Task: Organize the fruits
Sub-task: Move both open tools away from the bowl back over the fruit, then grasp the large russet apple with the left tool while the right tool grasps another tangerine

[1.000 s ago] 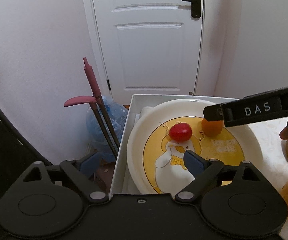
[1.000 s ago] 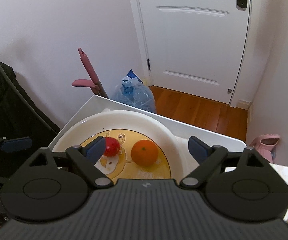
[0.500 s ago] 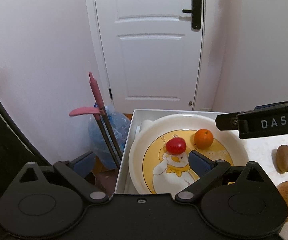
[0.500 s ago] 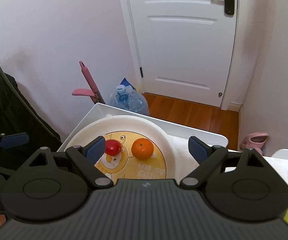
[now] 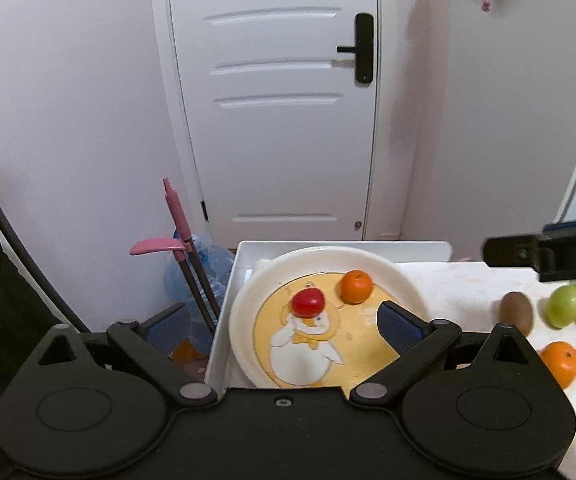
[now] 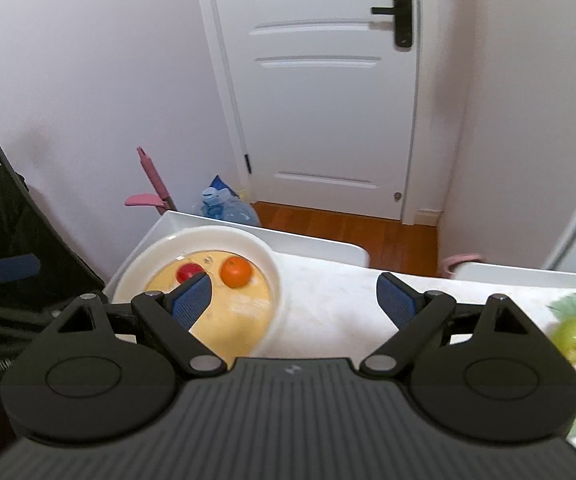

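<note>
A white plate [image 5: 401,280] with a yellow duck picture lies at the table's left end; it holds a red tomato [image 5: 307,303] and an orange mandarin [image 5: 355,287]. The plate [image 6: 276,280], tomato [image 6: 189,272] and mandarin [image 6: 236,272] also show in the right wrist view. My left gripper [image 5: 284,322] is open and empty, above the plate's near side. My right gripper [image 6: 293,300] is open and empty, above the plate's right rim. Loose fruit lies to the right: a kiwi [image 5: 516,313], a green apple [image 5: 563,306], oranges [image 5: 559,362]. A green apple [image 6: 571,336] shows in the right wrist view.
The plate sits in a white tray [image 5: 244,256] at the table's left edge. Beyond the edge stand pink-handled tools [image 5: 176,216] and a water bottle [image 5: 200,268] on the floor. A white door [image 5: 272,100] is behind. The table has a pale patterned cloth [image 6: 327,304].
Both grippers have pulled back and up from the plate, open and empty. The right gripper has shifted right. More loose fruit has come into view at the right.
</note>
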Available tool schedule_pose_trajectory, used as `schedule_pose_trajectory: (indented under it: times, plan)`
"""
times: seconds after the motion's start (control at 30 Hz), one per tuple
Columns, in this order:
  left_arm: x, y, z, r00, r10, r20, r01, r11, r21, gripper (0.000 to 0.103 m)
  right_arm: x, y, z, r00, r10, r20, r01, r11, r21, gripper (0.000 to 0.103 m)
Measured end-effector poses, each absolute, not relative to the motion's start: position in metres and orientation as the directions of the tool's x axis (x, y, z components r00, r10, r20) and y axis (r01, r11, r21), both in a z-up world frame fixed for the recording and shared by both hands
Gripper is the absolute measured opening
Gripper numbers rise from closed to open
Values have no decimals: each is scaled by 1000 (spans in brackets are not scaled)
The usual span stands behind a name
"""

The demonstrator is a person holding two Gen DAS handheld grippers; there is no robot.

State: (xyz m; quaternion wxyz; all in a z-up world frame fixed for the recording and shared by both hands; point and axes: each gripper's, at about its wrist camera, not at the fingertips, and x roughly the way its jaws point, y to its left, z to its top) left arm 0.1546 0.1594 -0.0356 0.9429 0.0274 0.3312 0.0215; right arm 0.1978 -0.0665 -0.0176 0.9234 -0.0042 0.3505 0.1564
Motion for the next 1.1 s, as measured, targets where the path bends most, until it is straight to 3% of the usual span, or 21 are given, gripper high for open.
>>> schedule_pose_trajectory:
  times: [0.43, 0.83, 0.97, 1.1]
  plan:
    - [97, 86, -31, 808, 60, -586, -29, 998, 62, 101, 138, -174, -34, 704, 242, -668, -281, 958, 51, 103]
    - [82, 18, -76, 825, 34, -564, 23, 995, 93, 101, 115, -223, -90, 701, 234, -673, -323, 946, -7, 103]
    - [87, 2, -97, 823, 28, -567, 45, 993, 114, 101, 113, -227, -110, 706, 238, -667, -332, 943, -15, 100]
    - [94, -8, -117, 819, 20, -574, 61, 991, 122, 101, 110, -228, -127, 717, 244, -653, -354, 934, -39, 91]
